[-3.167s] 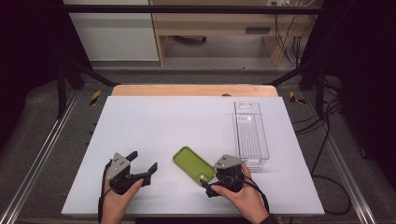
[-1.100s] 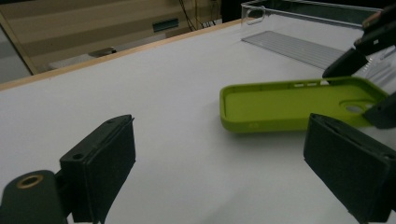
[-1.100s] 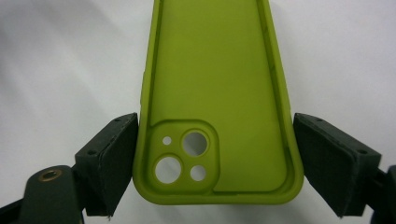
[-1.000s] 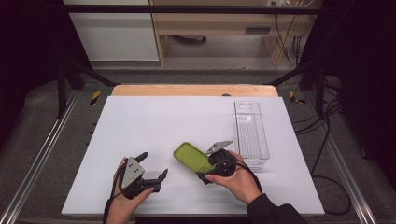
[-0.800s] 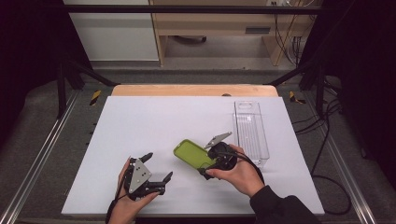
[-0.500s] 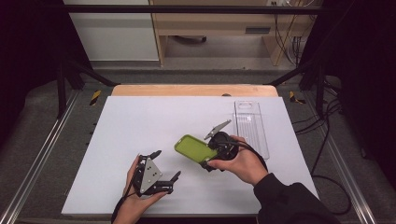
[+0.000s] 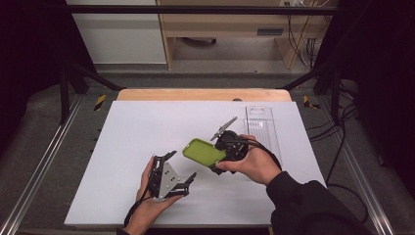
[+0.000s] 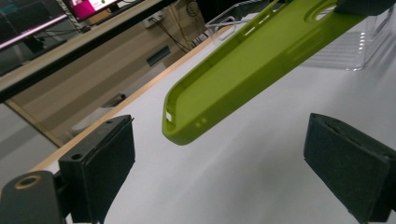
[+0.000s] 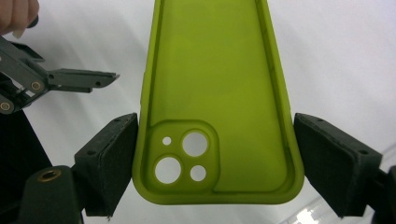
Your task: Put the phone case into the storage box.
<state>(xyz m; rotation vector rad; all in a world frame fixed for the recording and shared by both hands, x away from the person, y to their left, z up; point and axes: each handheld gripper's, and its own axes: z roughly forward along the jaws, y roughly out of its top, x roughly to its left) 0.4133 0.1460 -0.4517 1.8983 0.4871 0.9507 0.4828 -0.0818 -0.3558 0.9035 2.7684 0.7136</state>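
Note:
A lime-green phone case (image 7: 203, 152) hangs above the white table (image 7: 147, 127), gripped at its camera-cutout end by my right gripper (image 7: 221, 159). In the right gripper view, the jaws press on both long edges of the case (image 9: 215, 84), whose hollow inside faces the camera. My left gripper (image 7: 180, 166) sits just left of and below the case with its jaws spread wide. The left gripper view looks up at the case's free end (image 8: 243, 79), which floats beyond the pads and touches neither.
A clear plastic box (image 7: 262, 128) lies at the table's right side, behind the right hand; it also shows in the left gripper view (image 8: 348, 51). A wooden strip (image 7: 203, 94) runs along the far edge. Dark metal rails flank the table.
The right gripper has lifted the green case off the table and carried it up and slightly back. The left hand has slid right, toward the case, with its jaws still wide.

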